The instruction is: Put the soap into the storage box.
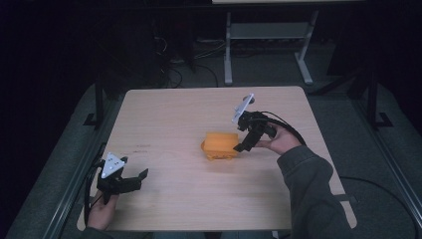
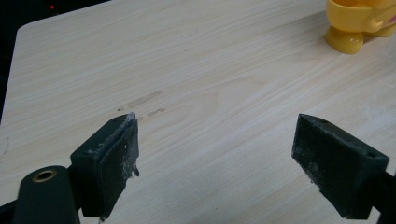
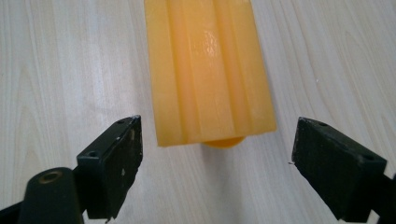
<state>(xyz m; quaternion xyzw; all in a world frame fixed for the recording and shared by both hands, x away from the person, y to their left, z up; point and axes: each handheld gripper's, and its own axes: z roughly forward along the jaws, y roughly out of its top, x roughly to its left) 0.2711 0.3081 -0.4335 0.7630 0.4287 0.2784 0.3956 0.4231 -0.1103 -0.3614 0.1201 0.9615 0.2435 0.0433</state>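
Observation:
An orange-yellow plastic block-shaped toy with small rounded feet rests on the middle of the light wooden table. My right gripper is open just to the toy's right, tilted down toward it. In the right gripper view the ridged top of the toy lies ahead of my right gripper, its near end level with the open jaws. My left gripper hovers open over the table's front left corner, far from the toy. In the left gripper view my left gripper holds nothing and the toy sits at the top right.
The table's left and front edges lie close to my left hand. A faint smudge marks the wood ahead of the left jaws. Beyond the far edge stand a grey desk frame and loose cables on the dark floor.

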